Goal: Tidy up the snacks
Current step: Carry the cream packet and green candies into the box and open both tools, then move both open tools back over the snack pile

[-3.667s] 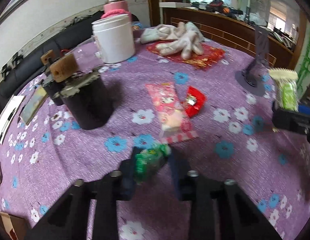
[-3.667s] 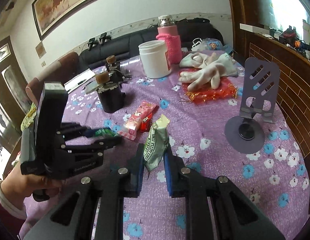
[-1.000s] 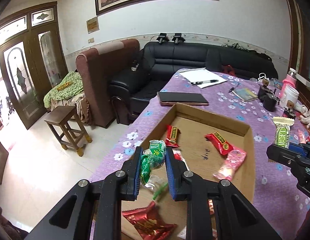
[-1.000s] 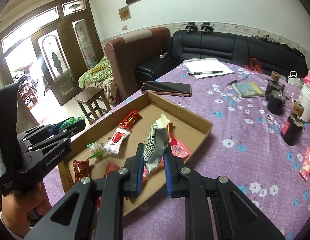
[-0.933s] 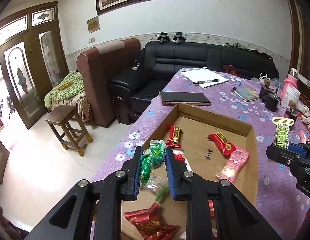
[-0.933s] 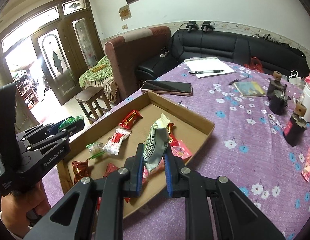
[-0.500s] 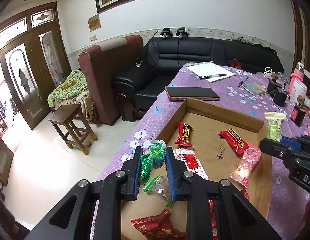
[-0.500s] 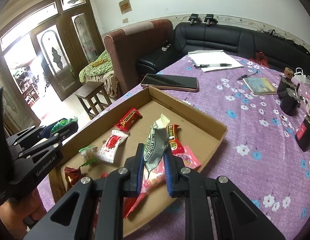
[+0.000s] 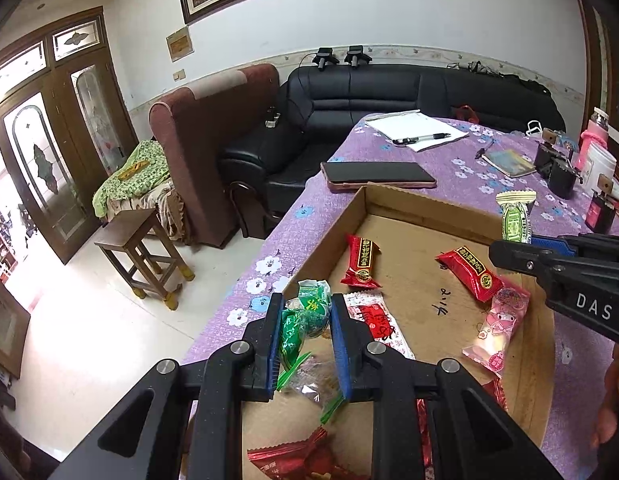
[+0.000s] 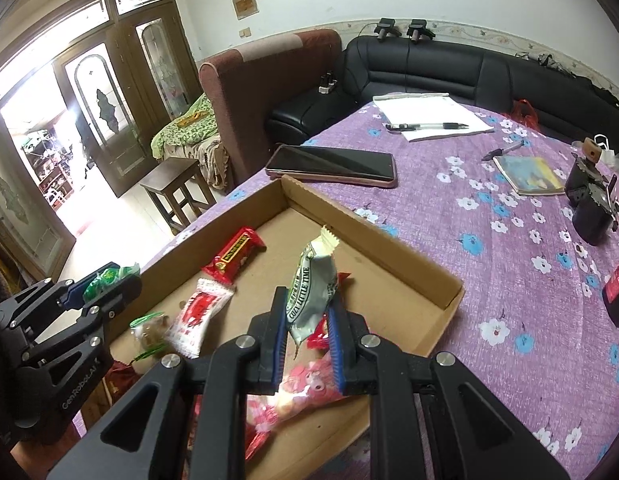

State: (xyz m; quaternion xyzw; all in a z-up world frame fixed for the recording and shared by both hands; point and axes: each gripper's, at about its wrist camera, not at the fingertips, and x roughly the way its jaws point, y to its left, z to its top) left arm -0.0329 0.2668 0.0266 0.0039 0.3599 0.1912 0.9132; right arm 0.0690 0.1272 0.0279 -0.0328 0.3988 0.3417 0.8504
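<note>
Left wrist view: left tongs (image 9: 305, 328) clench a green candy (image 9: 307, 314) above the box corner (image 9: 293, 284) — released here, it could tumble off the bench (image 9: 461, 160); right tongs (image 10: 307, 334) clamp a grey-green packet (image 10: 311, 288).

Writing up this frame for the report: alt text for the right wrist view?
Right gripper shut on a pale green snack packet, above a shallow cardboard box of red and pink snacks on a purple floral tablecloth. The left gripper grips a green candy.
</note>
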